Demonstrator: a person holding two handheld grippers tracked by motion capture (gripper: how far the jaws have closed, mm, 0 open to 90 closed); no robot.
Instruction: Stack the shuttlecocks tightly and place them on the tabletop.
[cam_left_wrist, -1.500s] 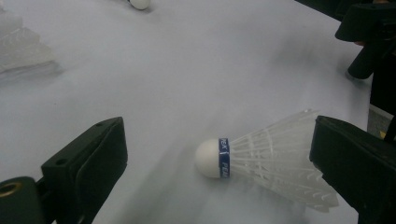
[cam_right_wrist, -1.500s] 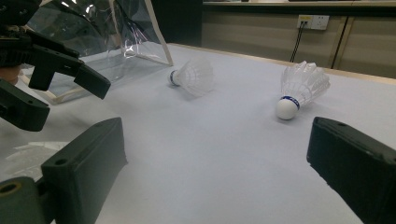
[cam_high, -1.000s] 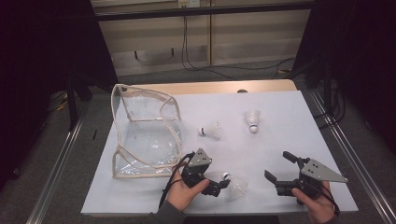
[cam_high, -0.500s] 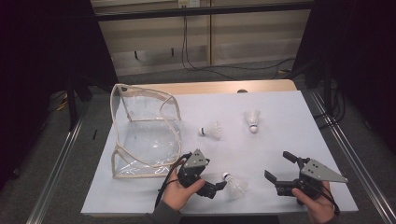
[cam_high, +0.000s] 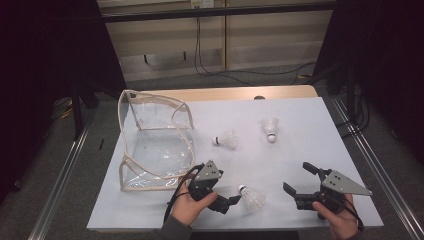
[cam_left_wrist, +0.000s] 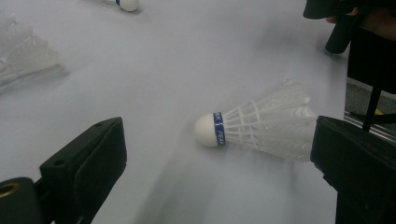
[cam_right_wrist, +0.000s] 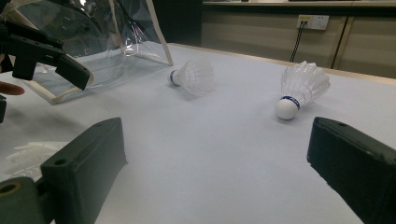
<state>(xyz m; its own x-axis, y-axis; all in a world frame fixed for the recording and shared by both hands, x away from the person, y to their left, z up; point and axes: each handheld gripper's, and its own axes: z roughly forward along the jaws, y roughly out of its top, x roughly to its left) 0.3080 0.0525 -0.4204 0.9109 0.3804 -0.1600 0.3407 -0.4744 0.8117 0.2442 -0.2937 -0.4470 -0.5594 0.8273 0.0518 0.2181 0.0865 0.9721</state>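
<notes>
Three white shuttlecocks lie on the white table (cam_high: 300, 125). The nearest shuttlecock (cam_high: 251, 198) (cam_left_wrist: 261, 128) lies on its side, cork pointing left. My left gripper (cam_high: 231, 202) (cam_left_wrist: 215, 156) stands open around it, one jaw beyond the cork and the other against the feather end. My right gripper (cam_high: 299, 178) (cam_right_wrist: 217, 154) is open and holds nothing, low at the front right. It faces the two far shuttlecocks, one on its side (cam_high: 227, 140) (cam_right_wrist: 194, 77) and one resting cork-down (cam_high: 270, 129) (cam_right_wrist: 299, 88).
A clear plastic zip bag (cam_high: 150, 140) (cam_right_wrist: 93, 42) stands open at the left of the table. The table's front edge runs just below both hands. Cables and a wall lie beyond the far edge.
My left gripper has shifted slightly left and turned a little beside the near shuttlecock. The right gripper and the shuttlecocks have stayed where they were.
</notes>
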